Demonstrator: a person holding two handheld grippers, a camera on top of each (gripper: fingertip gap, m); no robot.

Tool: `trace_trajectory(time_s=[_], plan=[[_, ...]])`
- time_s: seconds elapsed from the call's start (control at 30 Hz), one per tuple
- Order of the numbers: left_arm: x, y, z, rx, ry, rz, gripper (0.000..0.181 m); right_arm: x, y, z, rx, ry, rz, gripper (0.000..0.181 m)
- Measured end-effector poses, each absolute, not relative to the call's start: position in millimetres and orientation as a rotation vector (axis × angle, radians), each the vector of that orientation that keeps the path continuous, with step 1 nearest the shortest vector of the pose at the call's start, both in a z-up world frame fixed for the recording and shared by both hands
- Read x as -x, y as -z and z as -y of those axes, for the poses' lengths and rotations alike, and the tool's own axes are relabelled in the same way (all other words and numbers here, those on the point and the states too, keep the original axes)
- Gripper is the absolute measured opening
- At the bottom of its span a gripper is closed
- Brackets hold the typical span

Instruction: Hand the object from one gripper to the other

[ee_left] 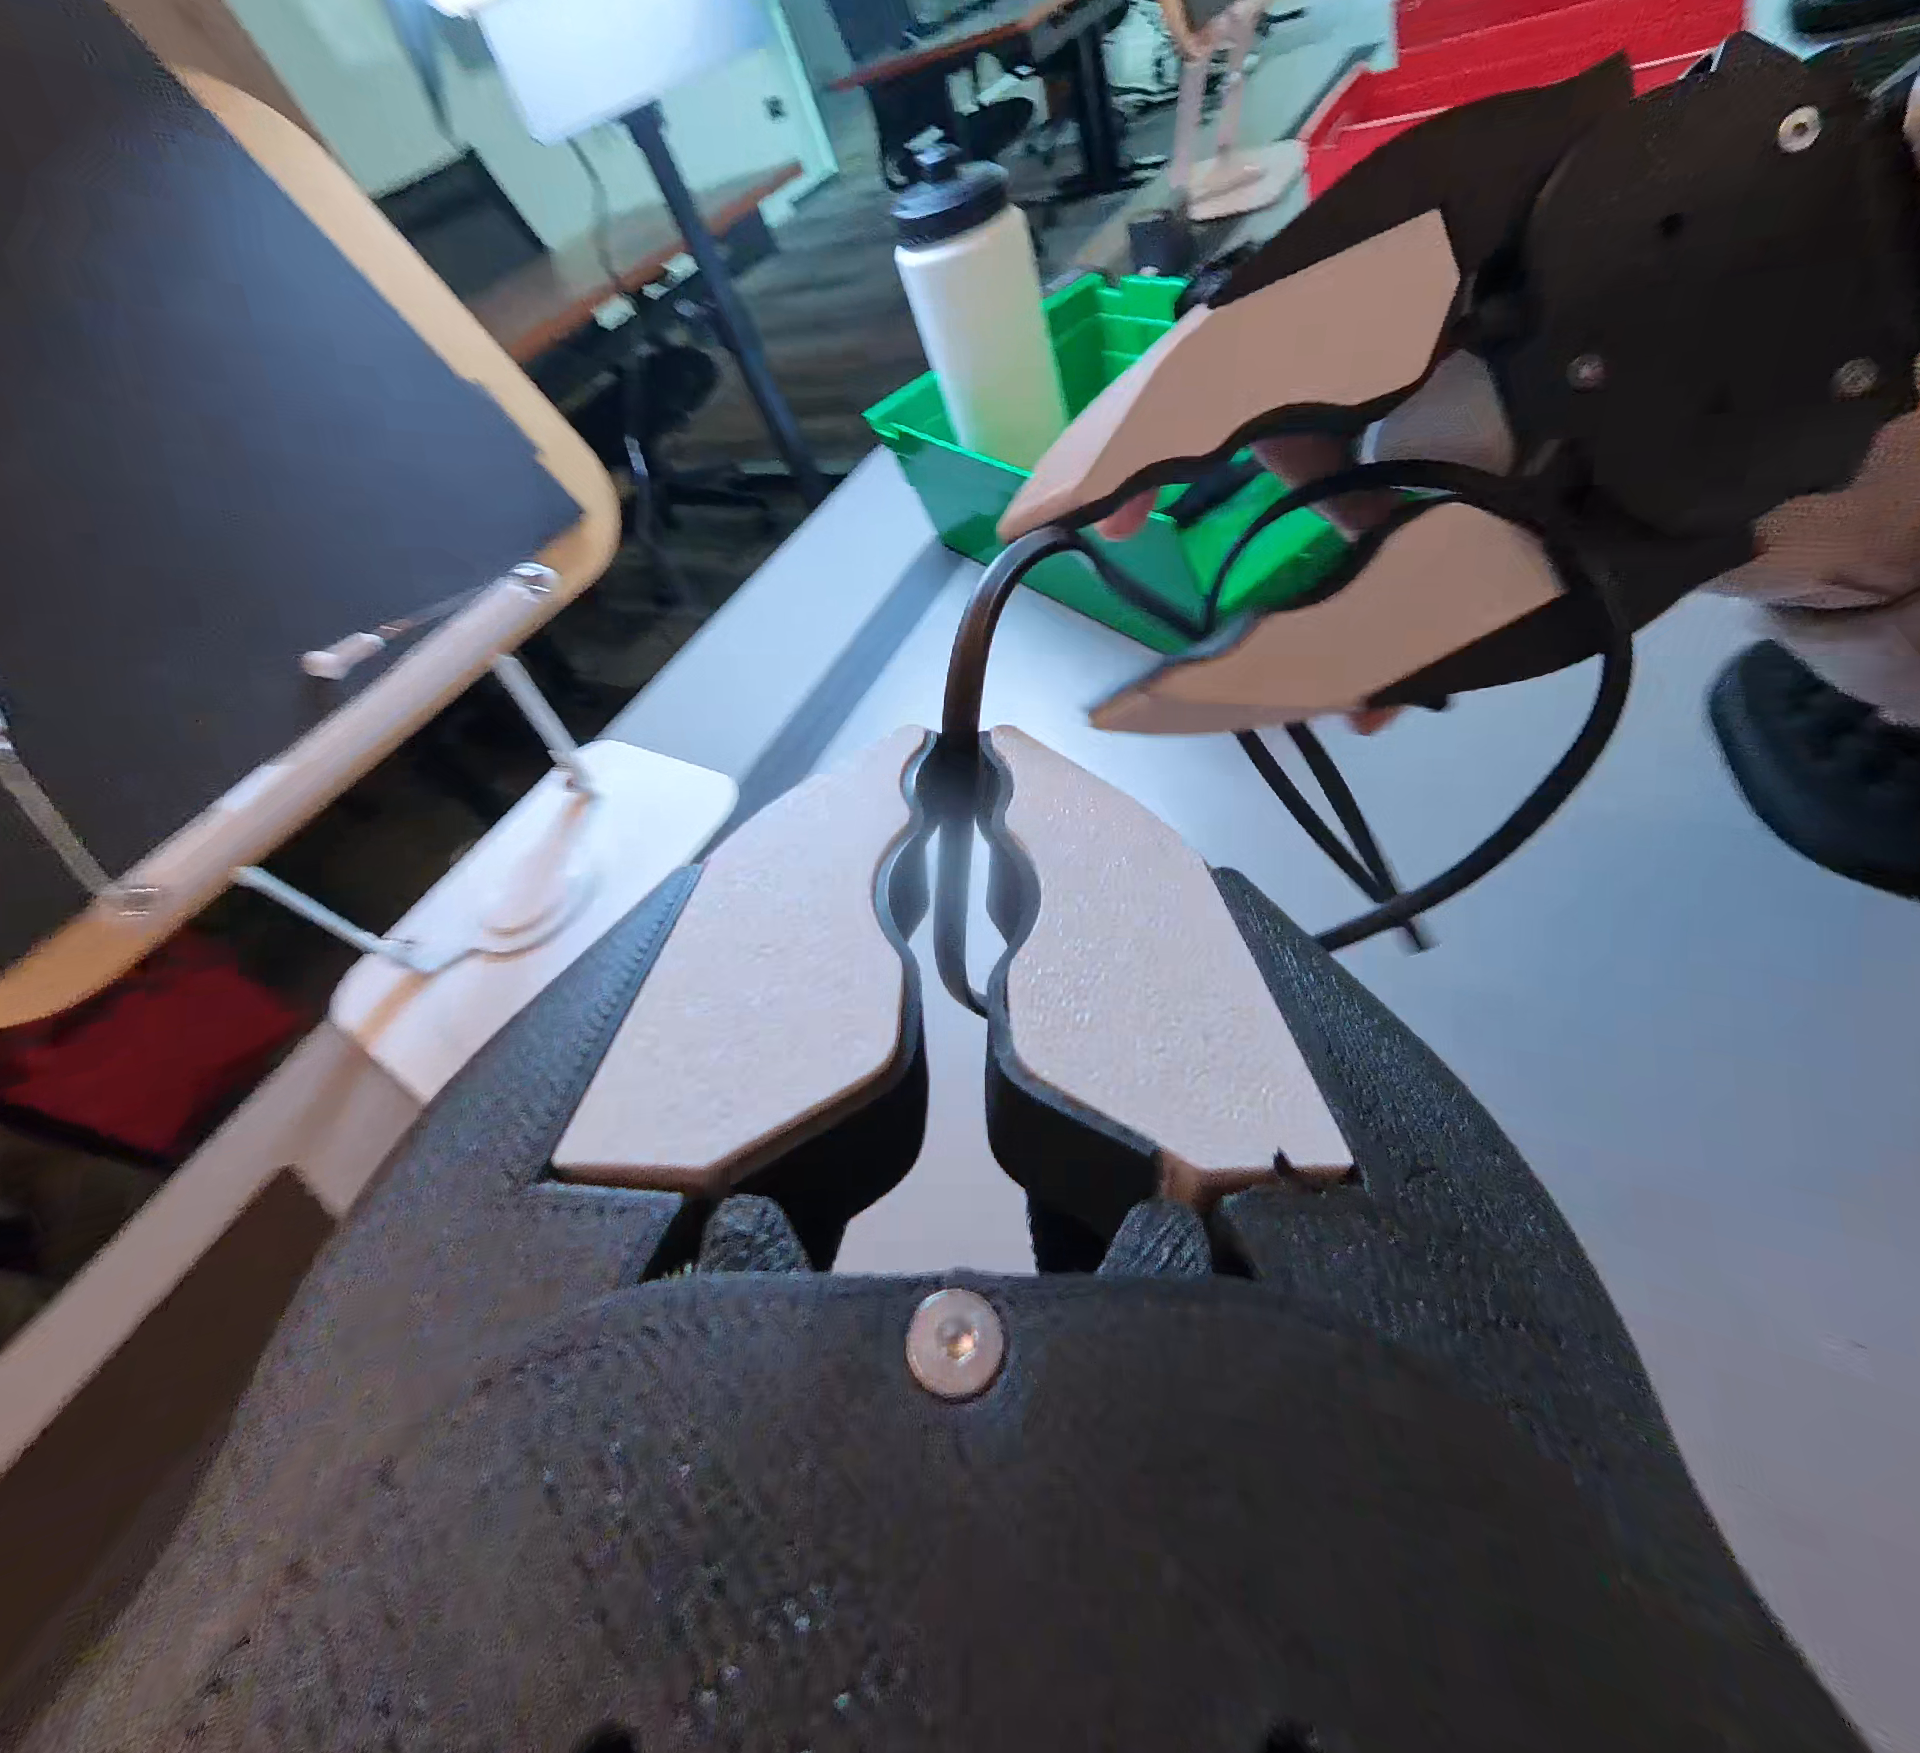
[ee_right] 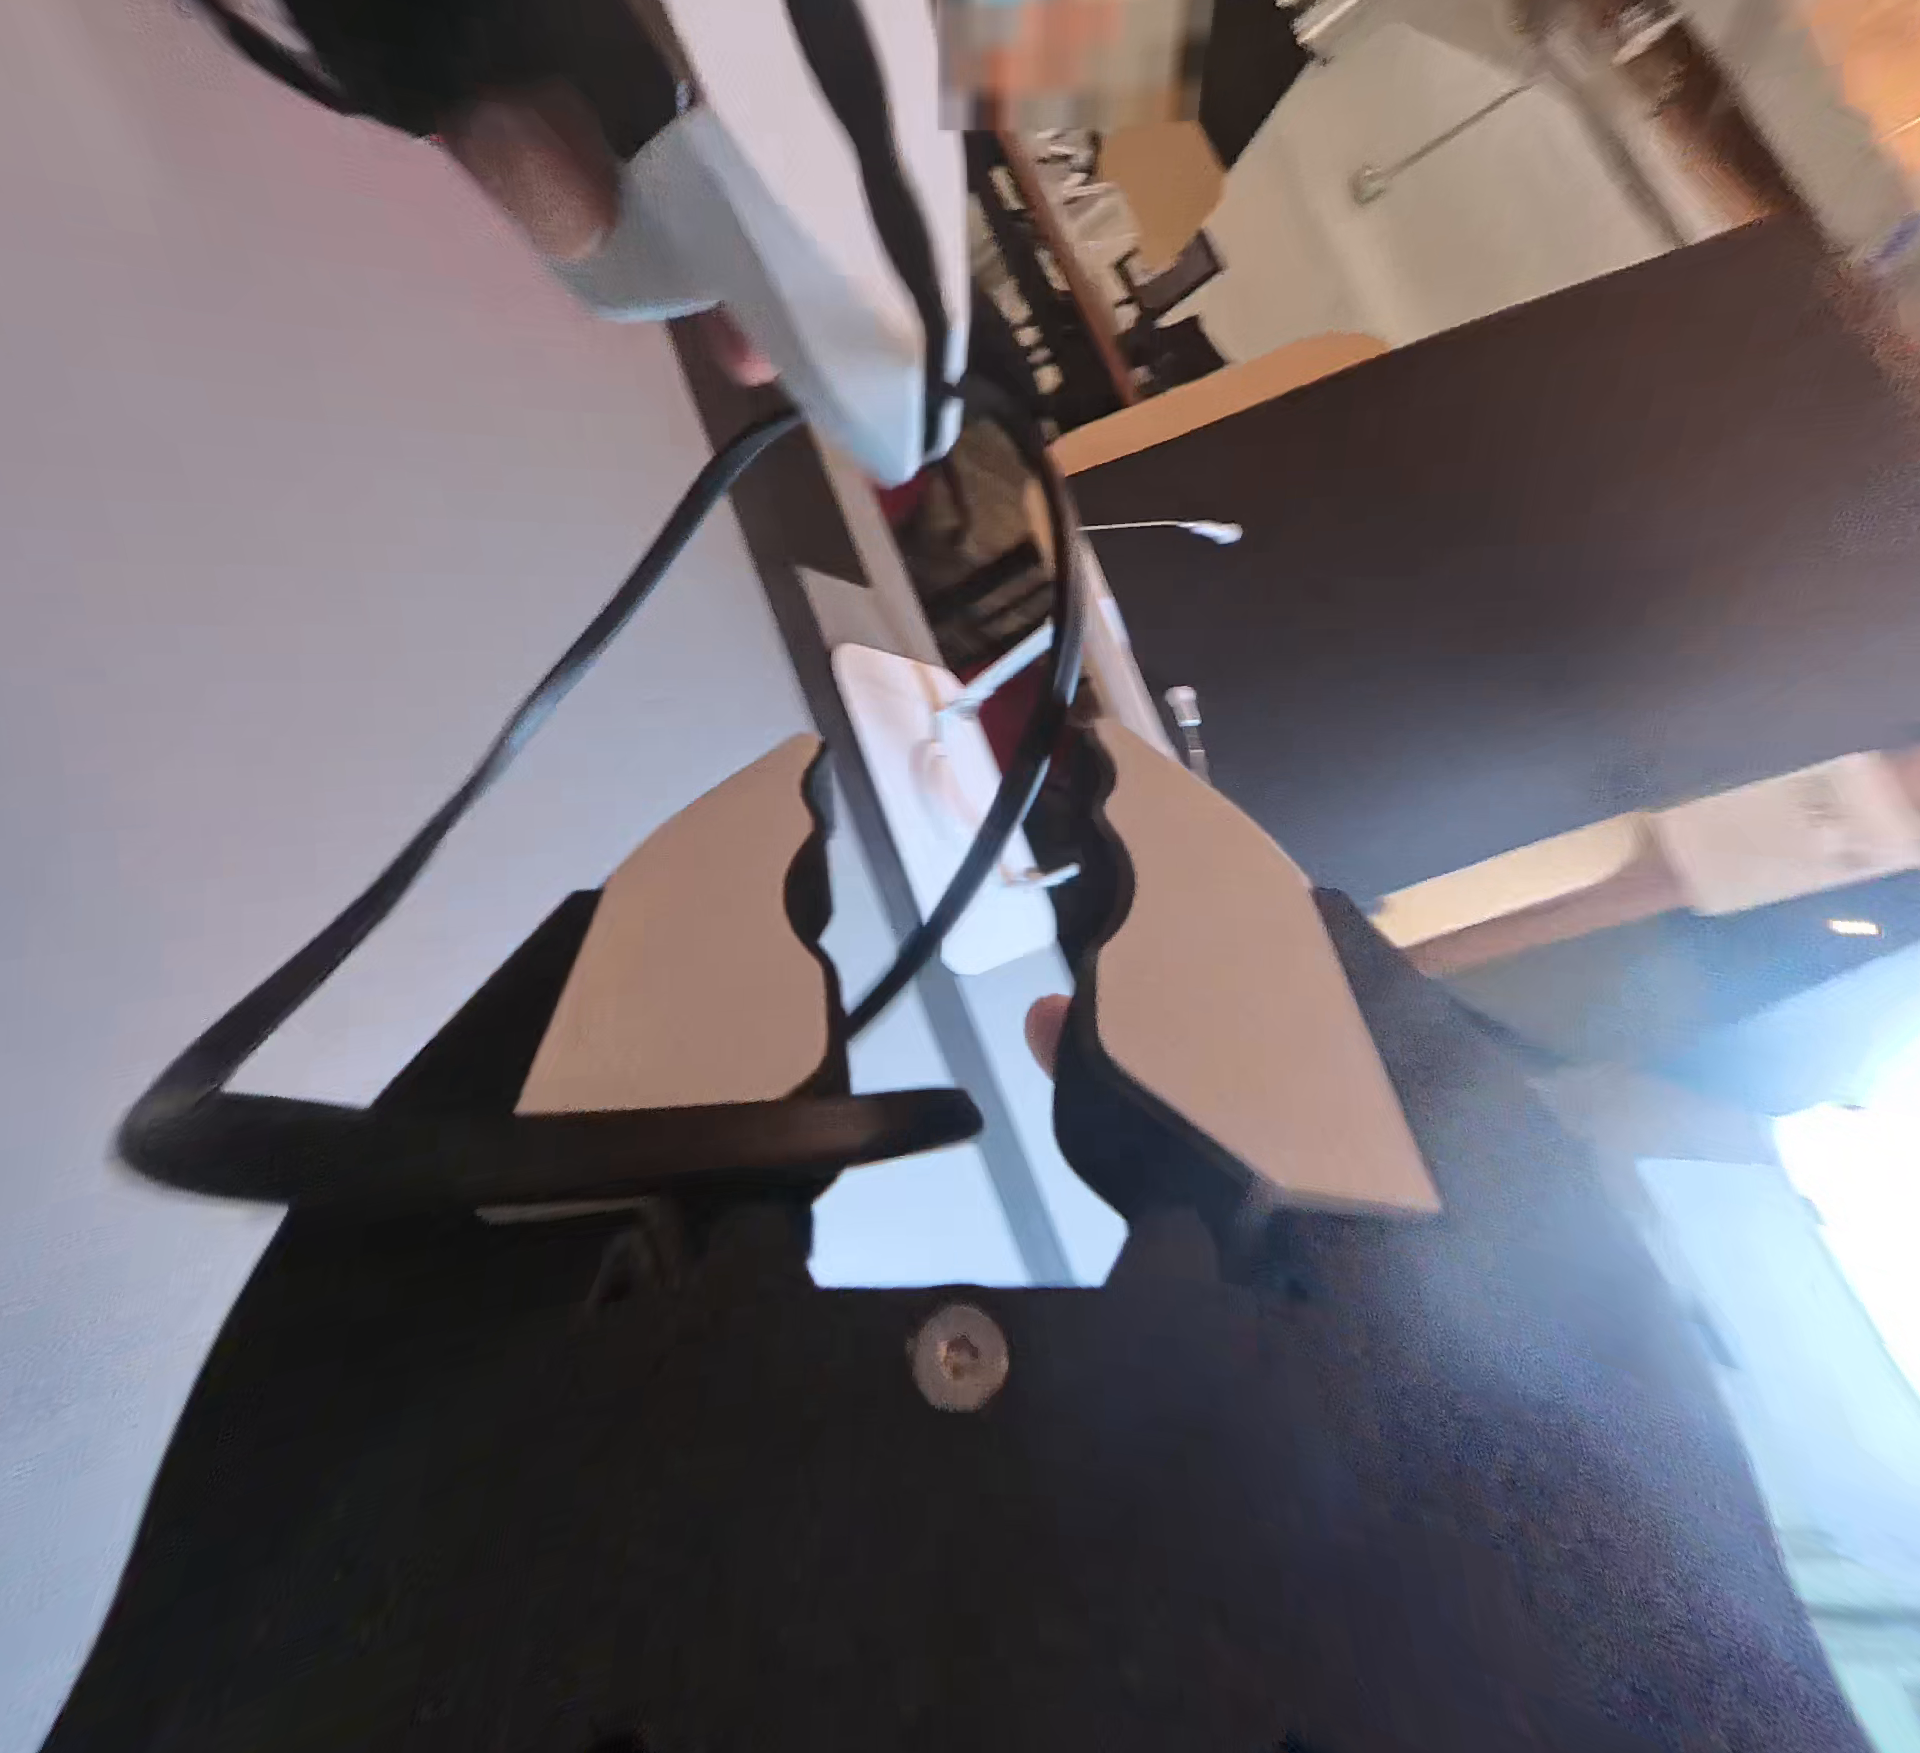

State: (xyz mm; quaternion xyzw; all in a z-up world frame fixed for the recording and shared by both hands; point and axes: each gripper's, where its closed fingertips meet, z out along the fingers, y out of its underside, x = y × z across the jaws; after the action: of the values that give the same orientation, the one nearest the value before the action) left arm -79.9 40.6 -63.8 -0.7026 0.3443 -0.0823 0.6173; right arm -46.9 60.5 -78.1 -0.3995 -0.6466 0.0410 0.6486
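Observation:
A black cable (ee_left: 964, 654) is bent into loops. My left gripper (ee_left: 956, 747) is shut on it, pinching a doubled strand at the fingertips above the grey table (ee_left: 1558, 1184). My right gripper (ee_left: 1070, 612) is open at the right, its pale fingers on either side of a cable loop without closing on it. In the right wrist view the right gripper (ee_right: 956, 747) is open and a cable (ee_right: 582, 654) strand runs through the gap between its fingers. The left gripper (ee_right: 914, 446) shows beyond it, holding the cable's far end.
A green bin (ee_left: 1039, 498) with a white bottle (ee_left: 977, 321) beside it stands at the table's far edge. Red bins (ee_left: 1558, 10) are at the back right. A black panel on a stand (ee_left: 208, 415) with a white base (ee_left: 540, 872) is at the left. Spacing between my two grippers at the tips: around 5 cm.

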Motion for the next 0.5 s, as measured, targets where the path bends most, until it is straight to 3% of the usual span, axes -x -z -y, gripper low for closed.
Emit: trace_trajectory(time_s=[0.13, 0.37, 0.5], plan=[[114.7, 26.2, -37.0, 1.501, 0.086, -0.701, 0.006, 37.6, 86.8, -48.2, 1.073, -0.389, 1.598, 0.068], [146.7, -16.6, -19.8, 1.351, 0.116, -0.614, 0.006, 13.1, 58.0, -31.5, 1.133, -0.821, 1.562, 0.064], [127.6, -6.4, -13.3, 1.353, 0.151, -0.766, 0.006, 8.3, 52.8, -37.0, 1.124, -0.697, 1.554, 0.070]])
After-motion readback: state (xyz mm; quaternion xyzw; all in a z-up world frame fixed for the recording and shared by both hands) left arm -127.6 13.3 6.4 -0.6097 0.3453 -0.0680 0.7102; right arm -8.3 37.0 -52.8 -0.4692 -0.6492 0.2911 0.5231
